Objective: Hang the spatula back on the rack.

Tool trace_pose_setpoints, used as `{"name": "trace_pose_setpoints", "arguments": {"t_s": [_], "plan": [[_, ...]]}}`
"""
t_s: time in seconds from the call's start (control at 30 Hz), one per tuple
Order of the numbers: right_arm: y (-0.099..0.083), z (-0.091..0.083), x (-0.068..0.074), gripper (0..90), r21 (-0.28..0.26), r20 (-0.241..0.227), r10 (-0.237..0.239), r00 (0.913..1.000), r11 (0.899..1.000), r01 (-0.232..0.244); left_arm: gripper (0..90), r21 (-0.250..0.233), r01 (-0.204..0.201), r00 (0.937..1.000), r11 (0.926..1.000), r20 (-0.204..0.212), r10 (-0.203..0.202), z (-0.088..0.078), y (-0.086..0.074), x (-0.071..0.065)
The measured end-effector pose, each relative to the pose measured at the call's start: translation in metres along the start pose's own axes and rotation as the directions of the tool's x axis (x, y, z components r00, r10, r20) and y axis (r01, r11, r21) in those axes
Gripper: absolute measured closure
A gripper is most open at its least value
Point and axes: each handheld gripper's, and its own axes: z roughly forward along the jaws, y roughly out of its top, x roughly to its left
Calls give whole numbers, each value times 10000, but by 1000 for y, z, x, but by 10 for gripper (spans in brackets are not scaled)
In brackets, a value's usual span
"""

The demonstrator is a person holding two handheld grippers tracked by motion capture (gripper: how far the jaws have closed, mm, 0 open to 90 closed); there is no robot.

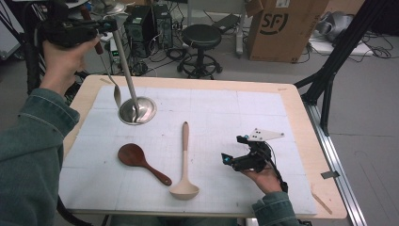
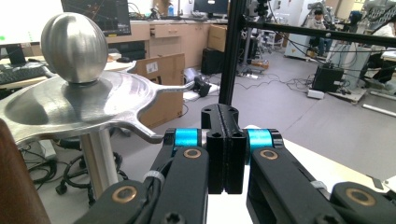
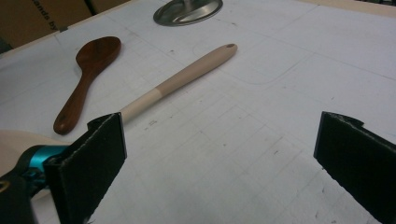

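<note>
A: While the left tongs (image 1: 101,26) hang high over the far left corner of the surface (image 1: 282,101), what do they grip?

B: Their jaws stand pressed together, as the left gripper view (image 2: 224,154) shows. In the high view a thin utensil with a dark red handle, a metal spoon (image 1: 116,94) by the look of it, hangs down from about that spot, with its bowl just above the stand's base. Whether the jaws pinch it or it hangs from the stand I cannot tell.

A: And the stand?

B: The metal stand (image 1: 136,109) has a round base on the white mat, an upright pole, and a top plate with hooked arms (image 2: 93,105) under a steel ball. The left tongs sit just beside that top plate.

A: What about the right tongs?

B: The right tongs (image 1: 237,150) lie low at the right of the surface, held in the person's right hand (image 1: 263,179). The jaws are wide apart with nothing between them, seen plainly in the right gripper view (image 3: 219,154). They point left toward the utensils.

A: Which utensils lie there?

B: A pale ladle (image 1: 184,174) lies near the middle, bowl toward the person, handle pointing away. Left of it lies a dark wooden spatula (image 1: 139,160), apart from the ladle. In the right gripper view the ladle's handle (image 3: 187,77) runs just by the left jaw.
</note>
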Motion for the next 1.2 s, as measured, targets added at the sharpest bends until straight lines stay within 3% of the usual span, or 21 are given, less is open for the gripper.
{"name": "trace_pose_setpoints", "arguments": {"t_s": [0.9, 1.2], "plan": [[0, 1, -1, 13, 43, 2, 22, 10000, 10000, -22, 897, -21, 175, 9977, 9998, -662, -176, -25, -2, 34], [0, 3, -2, 13, 71, -2, 25, 10000, 10000, -25, 897, -44, 209, 9984, 9998, -519, -211, -29, -3, 38]]}}
